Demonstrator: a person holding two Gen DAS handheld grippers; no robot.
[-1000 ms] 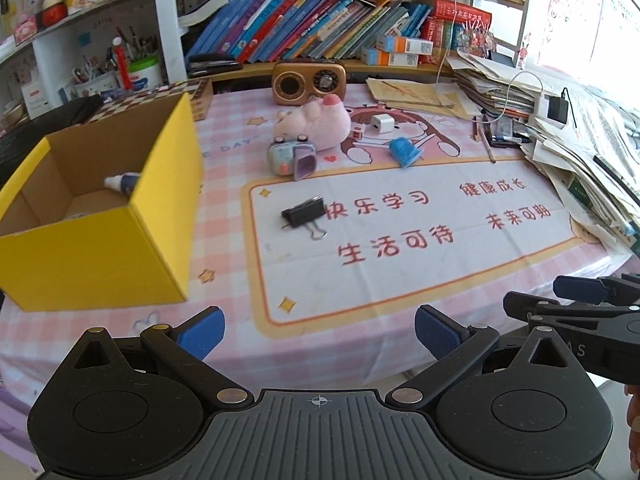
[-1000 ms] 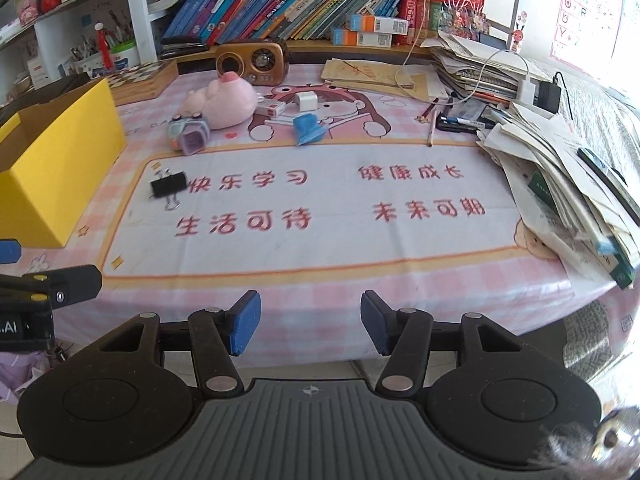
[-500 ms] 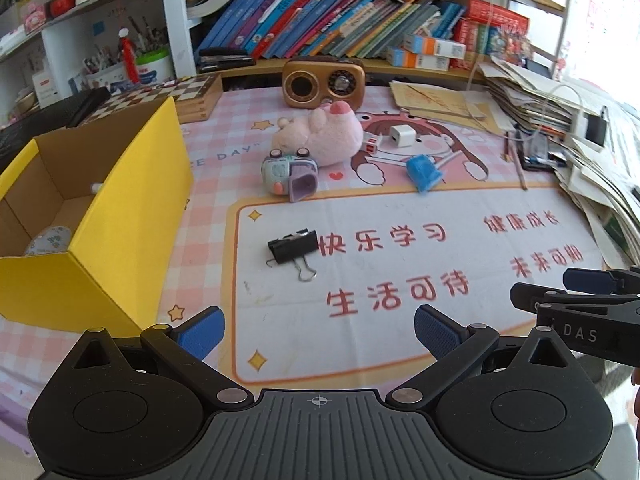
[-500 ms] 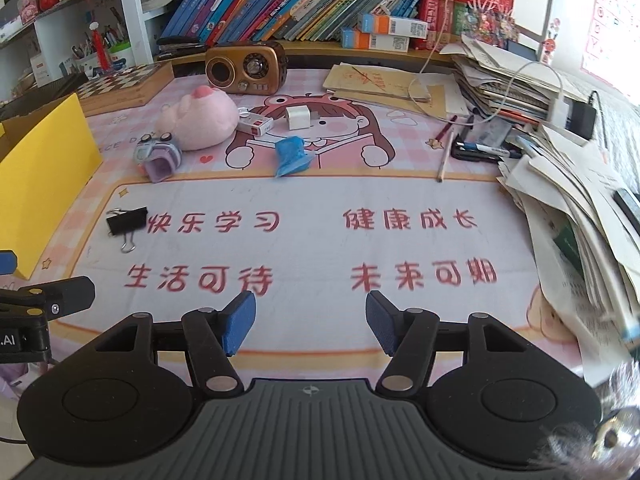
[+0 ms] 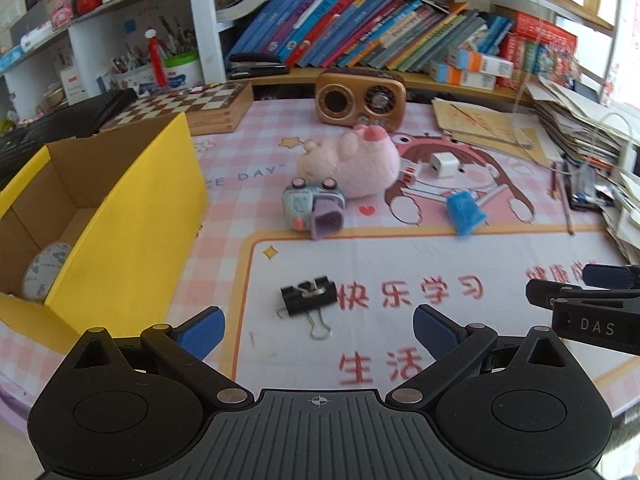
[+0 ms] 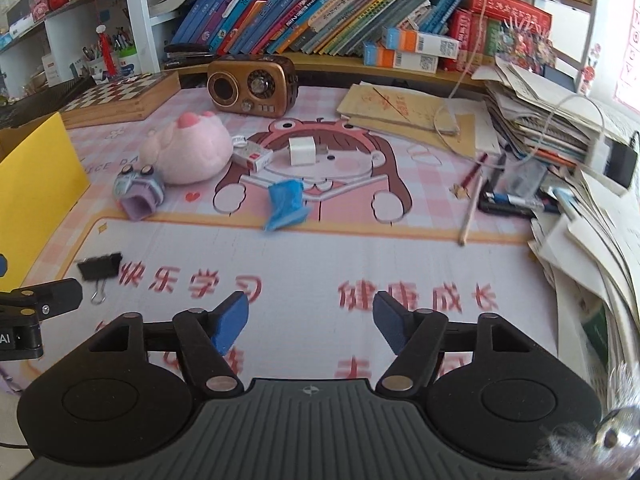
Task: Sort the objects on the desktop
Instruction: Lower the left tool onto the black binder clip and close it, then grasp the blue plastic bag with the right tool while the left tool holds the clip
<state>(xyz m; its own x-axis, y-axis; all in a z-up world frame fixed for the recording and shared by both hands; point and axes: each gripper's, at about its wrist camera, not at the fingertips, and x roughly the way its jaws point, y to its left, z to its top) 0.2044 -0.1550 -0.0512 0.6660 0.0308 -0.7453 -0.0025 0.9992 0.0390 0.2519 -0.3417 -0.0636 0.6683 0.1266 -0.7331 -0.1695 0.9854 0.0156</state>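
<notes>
My left gripper [image 5: 318, 330] is open and empty, just short of a black binder clip [image 5: 309, 300] on the desk mat. My right gripper [image 6: 310, 320] is open and empty over the mat's red characters. The clip also shows in the right wrist view [image 6: 99, 266]. Beyond lie a small toy camera [image 5: 314, 205], a pink plush pig [image 5: 354, 164], a blue crumpled packet [image 5: 464, 210], a white charger [image 6: 302, 151] and a small white box [image 6: 252, 156]. An open yellow cardboard box [image 5: 132, 216] stands at the left with a round white item [image 5: 44, 270] inside.
A brown retro radio [image 5: 360, 98] and a chessboard box [image 5: 200, 104] stand at the back below a shelf of books [image 5: 360, 36]. Stacks of paper [image 6: 580, 184] crowd the right side, with pencils [image 6: 472, 196] beside them.
Both grippers have moved forward over the desk. The binder clip now sits close in front of my left gripper, and the yellow box has slid toward the left edge of view.
</notes>
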